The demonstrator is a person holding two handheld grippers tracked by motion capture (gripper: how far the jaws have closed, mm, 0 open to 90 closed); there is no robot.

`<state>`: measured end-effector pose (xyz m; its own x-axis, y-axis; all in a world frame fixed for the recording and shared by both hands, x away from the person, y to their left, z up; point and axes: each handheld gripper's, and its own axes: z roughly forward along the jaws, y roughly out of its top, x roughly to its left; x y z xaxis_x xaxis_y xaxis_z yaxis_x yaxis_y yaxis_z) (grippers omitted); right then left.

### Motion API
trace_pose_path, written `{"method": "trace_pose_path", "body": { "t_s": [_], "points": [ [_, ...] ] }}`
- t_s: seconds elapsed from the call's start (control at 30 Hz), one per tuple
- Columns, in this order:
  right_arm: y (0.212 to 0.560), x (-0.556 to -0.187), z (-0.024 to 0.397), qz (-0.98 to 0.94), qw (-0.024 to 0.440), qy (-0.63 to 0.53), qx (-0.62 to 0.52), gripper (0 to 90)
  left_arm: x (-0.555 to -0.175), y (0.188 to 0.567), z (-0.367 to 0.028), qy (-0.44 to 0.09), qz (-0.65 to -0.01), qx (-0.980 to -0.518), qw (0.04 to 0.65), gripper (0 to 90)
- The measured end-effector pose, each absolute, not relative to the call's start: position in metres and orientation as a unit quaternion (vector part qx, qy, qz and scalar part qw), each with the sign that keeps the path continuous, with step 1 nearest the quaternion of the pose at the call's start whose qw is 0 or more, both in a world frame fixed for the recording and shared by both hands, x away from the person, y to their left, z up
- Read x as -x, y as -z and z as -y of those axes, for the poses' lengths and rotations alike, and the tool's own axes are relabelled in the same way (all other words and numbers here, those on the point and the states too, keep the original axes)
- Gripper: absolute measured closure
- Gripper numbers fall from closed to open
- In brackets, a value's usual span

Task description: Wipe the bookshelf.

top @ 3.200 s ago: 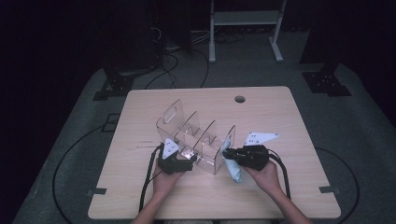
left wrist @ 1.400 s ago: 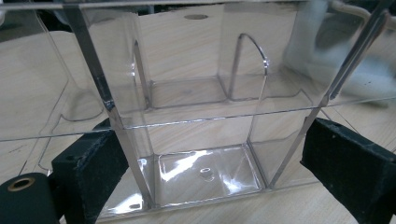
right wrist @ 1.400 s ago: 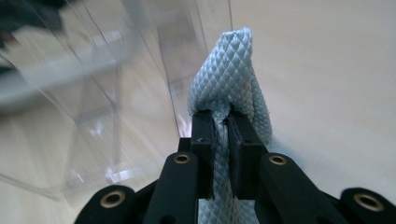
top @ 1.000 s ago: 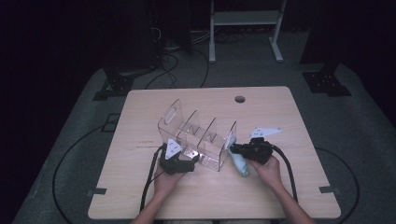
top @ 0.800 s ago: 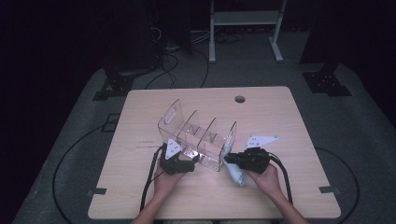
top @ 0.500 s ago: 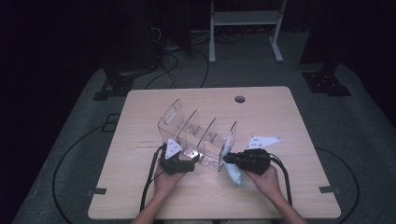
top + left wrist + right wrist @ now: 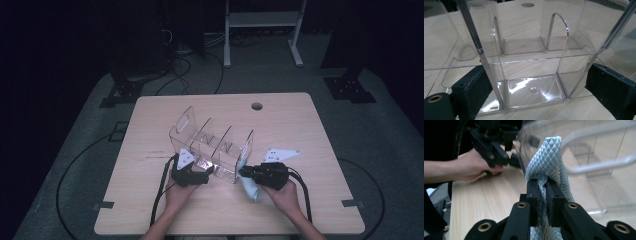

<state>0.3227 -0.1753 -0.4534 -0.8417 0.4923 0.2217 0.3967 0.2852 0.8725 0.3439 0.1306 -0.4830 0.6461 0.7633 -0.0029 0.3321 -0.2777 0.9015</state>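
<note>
A clear acrylic organizer (image 7: 212,145) with upright dividers stands mid-table. My left gripper (image 7: 209,173) holds its near left corner. In the left gripper view this gripper (image 7: 536,85) straddles one compartment of the organizer (image 7: 534,57), and both pads (image 7: 471,92) rest against its walls. My right gripper (image 7: 243,172) sits at the organizer's near right end, shut on a folded pale blue quilted cloth (image 7: 252,190). In the right gripper view the cloth (image 7: 546,162) bulges up out of the right gripper (image 7: 542,187), close against the organizer's clear end wall (image 7: 599,157). The left gripper (image 7: 491,145) is blurred beyond it.
The wooden table (image 7: 150,210) has a round cable hole (image 7: 257,106) near its far edge. Bare wood lies on all sides of the organizer. Cables trail from both grippers toward the near edge. A white frame (image 7: 262,20) and dark stands are on the floor behind.
My right gripper has carried the cloth a little toward the person and leftward, and now sits at the organizer's near right corner. The left gripper and the organizer have stayed put.
</note>
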Motion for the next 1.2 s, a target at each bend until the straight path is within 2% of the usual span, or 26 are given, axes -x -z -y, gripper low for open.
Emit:
{"method": "trace_pose_path", "body": {
  "t_s": [0.17,0.37,1.0,1.2],
  "points": [
    [0.475,-0.329,0.172,-0.824,0.016,-0.487,-0.29,81.6,-0.344,0.483,-0.131,-0.219,-0.359,-0.766,0.485,6.6],
    [0.461,-0.327,0.181,-0.818,0.03,-0.499,-0.285,81.4,-0.34,0.483,-0.127,-0.212,-0.357,-0.769,0.487,6.6],
    [0.458,-0.331,0.243,-0.799,0.036,-0.498,-0.337,81.5,-0.313,0.488,-0.085,-0.2,-0.315,-0.795,0.479,6.0],
    [0.458,-0.332,0.253,-0.79,0.037,-0.503,-0.349,81.5,-0.309,0.486,-0.085,-0.188,-0.309,-0.791,0.493,5.7]
  ]
}}
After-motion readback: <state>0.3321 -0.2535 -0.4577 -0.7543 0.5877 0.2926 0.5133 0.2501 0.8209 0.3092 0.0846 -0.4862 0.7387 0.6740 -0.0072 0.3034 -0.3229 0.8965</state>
